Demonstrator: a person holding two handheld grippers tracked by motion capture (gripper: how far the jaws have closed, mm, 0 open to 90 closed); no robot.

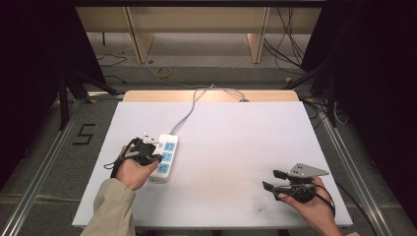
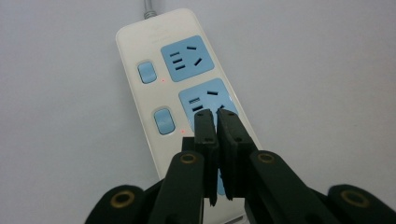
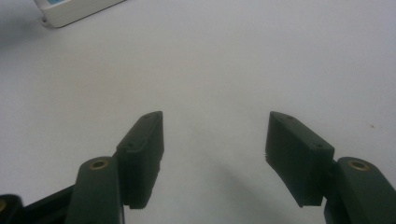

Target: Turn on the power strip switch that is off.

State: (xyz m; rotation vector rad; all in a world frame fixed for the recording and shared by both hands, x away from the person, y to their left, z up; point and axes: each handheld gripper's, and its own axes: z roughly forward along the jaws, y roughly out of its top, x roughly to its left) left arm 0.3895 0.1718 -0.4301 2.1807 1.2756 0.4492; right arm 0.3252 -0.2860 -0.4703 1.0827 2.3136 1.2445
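A white power strip (image 1: 164, 157) with three blue socket panels lies on the white table, left of centre, its grey cord (image 1: 189, 110) running to the far edge. In the left gripper view the power strip (image 2: 140, 107) shows two blue switches beside the sockets. My left gripper (image 1: 156, 158) (image 2: 216, 116) hovers over the strip's middle socket, jaws shut with nothing between them. My right gripper (image 1: 272, 180) (image 3: 215, 133) rests open near the table's front right, nothing between its jaws. A corner of the strip (image 3: 70, 11) shows at the top left of the right gripper view.
The white table top (image 1: 236, 147) lies on a wooden board, with metal frame rails along both sides. Cables lie on the floor beyond the far edge, below a wooden bench. A black "5" mark (image 1: 83, 133) is on the floor at the left.
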